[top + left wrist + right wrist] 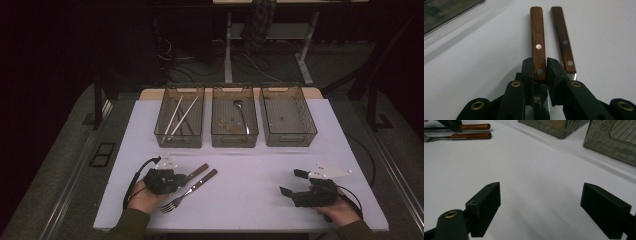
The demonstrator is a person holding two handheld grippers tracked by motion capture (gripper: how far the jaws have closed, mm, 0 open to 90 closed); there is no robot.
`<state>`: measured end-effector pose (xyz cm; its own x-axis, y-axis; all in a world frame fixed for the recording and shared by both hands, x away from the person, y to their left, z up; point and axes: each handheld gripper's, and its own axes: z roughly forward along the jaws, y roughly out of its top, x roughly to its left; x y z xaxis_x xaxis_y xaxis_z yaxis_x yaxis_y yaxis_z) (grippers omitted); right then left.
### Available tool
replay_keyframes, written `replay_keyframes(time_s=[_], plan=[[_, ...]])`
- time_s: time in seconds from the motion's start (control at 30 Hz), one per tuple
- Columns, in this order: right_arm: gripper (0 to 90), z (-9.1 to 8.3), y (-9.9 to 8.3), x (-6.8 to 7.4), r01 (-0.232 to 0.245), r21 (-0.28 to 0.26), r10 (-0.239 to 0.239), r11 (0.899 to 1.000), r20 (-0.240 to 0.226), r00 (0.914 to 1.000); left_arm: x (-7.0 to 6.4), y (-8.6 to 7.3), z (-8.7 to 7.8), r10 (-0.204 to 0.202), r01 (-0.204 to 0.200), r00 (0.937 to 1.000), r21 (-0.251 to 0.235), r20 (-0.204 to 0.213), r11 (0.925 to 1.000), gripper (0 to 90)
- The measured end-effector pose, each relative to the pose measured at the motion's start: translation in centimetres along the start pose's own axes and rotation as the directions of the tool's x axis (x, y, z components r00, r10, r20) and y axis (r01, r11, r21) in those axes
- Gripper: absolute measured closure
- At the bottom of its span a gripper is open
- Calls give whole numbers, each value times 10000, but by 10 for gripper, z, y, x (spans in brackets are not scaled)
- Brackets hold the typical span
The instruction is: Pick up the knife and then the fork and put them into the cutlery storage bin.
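Note:
My left gripper [186, 176] lies at the table's near left, shut on the wooden handle of a utensil [199, 170]. In the left gripper view the jaws [539, 67] clamp that handle [538, 42] near its lower rivet, and the gripper hides the metal end. A fork [187, 193] with a matching wooden handle [563, 41] lies just beside it, parallel, tines toward the person. My right gripper [289, 181] rests open at the near right with nothing between its fingers [540, 212]. Its view also catches the left gripper [449, 123] and both handles [471, 135].
Three clear bins stand in a row at the back of the white table [250, 165]. The left bin [160, 127] holds chopsticks, the middle bin [216, 131] a spoon and a small brownish item, and the right bin [287, 115] looks bare.

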<state>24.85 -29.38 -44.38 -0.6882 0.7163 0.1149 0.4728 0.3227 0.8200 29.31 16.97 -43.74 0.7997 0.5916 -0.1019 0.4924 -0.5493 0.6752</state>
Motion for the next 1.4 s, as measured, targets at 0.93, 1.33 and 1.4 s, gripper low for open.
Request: replay_keyframes(time_s=[0.93,1.33,1.4], plan=[[162,25,51,5,2263,1381,-1840,9642,-2660,9463,-11,57,2,1891,-1873,9541,-300,2324,9818,763],[163,39,76,10,2833,1334,-2272,9497,-3289,9166,-39,86,25,2804,-2911,9067,-138,3150,9566,763],[163,42,81,14,2972,1347,-2361,9453,-3467,9078,-45,90,29,2934,-3068,9000,-97,3222,9517,763]])
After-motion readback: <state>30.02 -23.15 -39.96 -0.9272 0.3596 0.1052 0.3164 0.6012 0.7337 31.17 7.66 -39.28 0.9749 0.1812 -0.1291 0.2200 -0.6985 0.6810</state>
